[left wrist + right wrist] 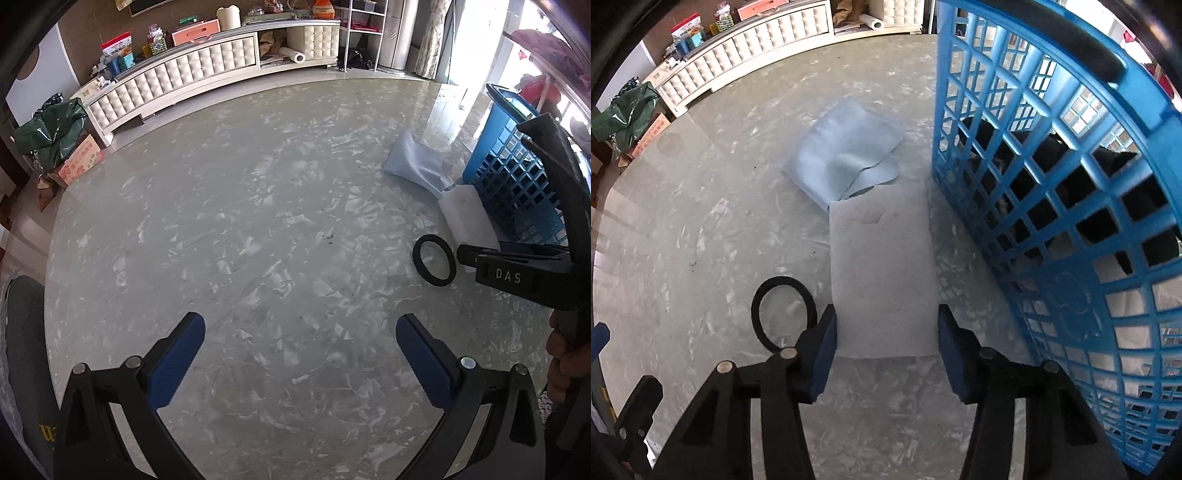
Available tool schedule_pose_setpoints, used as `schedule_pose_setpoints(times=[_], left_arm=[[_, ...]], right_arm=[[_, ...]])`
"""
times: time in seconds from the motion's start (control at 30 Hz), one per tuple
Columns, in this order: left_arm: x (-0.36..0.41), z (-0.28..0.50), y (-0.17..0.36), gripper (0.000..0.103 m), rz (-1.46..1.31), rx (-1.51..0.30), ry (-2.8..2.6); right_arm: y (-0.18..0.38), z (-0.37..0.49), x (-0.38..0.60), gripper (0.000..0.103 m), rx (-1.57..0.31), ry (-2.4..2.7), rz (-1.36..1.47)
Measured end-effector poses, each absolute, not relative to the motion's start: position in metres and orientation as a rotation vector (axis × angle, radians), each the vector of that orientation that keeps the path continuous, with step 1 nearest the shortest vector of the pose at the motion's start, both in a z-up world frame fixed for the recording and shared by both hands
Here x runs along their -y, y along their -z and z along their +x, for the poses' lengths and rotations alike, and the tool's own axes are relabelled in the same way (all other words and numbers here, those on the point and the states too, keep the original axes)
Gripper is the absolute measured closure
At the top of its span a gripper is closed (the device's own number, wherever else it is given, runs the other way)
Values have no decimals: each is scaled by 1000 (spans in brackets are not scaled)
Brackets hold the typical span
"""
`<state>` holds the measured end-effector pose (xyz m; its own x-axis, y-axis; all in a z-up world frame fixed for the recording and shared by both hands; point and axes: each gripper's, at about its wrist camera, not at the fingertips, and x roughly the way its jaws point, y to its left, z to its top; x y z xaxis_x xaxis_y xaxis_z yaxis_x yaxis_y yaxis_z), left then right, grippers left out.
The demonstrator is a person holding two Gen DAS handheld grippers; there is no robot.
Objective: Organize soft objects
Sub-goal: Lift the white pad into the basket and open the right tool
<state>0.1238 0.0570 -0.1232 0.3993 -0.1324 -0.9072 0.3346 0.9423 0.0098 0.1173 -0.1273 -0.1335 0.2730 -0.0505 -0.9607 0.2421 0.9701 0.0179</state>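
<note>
Left gripper (300,354) hangs spread, nothing between its fingers, over the bare table (221,221). Black ring (783,314) lies beside the right gripper (886,354), whose pads flank the white foam pad's (882,266) near end, apparently touching; blue basket (1071,221) stands rightward.

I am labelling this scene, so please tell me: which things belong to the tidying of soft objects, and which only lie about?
Belong to the job:
- white foam block, between the right gripper pads
- light blue cloth
- black foam ring
- blue basket

Just lying about:
- white cabinet
- green bag
- paper roll
- pink box
</note>
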Motion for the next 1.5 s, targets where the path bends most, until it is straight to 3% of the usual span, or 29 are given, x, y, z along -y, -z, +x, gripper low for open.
schedule_pose_setpoints(times=[0.37, 0.9, 1.5], left_arm=[[-53, 119, 118, 0, 201, -1117, 319], [-36, 93, 70, 0, 185, -1036, 351], [31, 74, 14, 0, 169, -900, 417]], right_arm=[[112, 92, 130, 59, -1225, 132, 158], [33, 44, 129, 59, -1097, -31, 121], [-13, 5, 214, 56, -970, -21, 8]])
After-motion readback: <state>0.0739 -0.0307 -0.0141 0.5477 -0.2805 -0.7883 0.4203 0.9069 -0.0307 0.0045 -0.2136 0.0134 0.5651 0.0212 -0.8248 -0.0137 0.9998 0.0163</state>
